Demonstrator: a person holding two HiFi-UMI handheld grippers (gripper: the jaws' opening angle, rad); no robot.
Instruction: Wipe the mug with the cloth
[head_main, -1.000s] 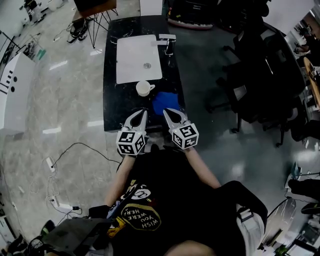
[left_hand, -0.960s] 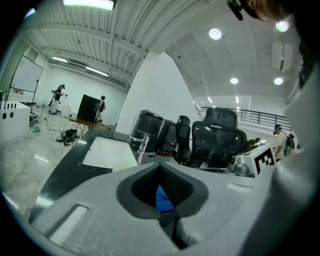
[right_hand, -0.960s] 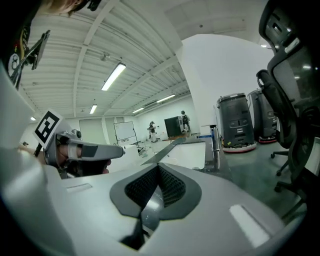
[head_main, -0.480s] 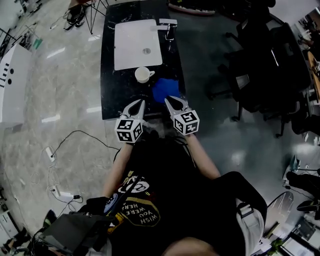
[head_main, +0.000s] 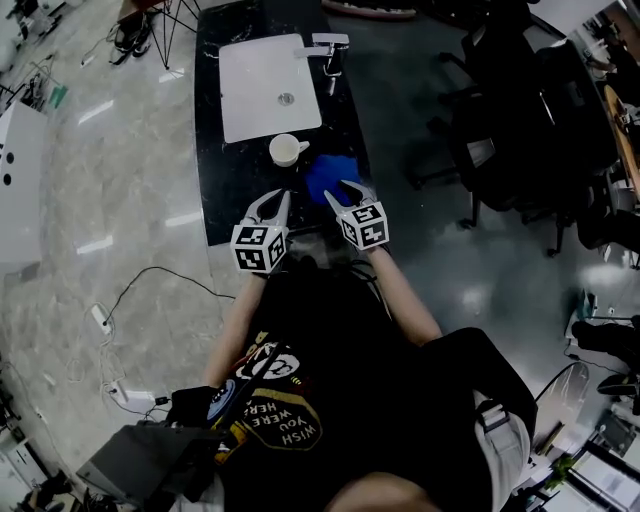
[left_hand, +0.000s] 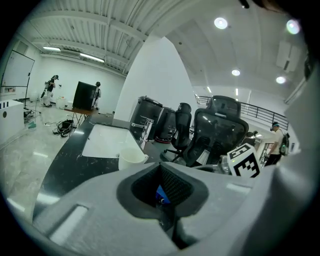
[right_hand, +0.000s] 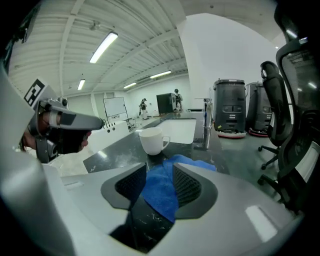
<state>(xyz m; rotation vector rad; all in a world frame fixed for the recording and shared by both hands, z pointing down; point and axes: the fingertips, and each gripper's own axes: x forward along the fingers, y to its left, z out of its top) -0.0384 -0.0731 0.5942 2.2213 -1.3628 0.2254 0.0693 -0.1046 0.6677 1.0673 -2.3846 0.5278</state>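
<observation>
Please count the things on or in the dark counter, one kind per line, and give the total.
White mug: 1
Blue cloth: 1
White sink: 1
Faucet: 1
Total: 4

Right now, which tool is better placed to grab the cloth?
Right. The right tool faces the blue cloth, which shows between its jaws, ungripped; they have just been opening. The left tool sits nearer the mug.
</observation>
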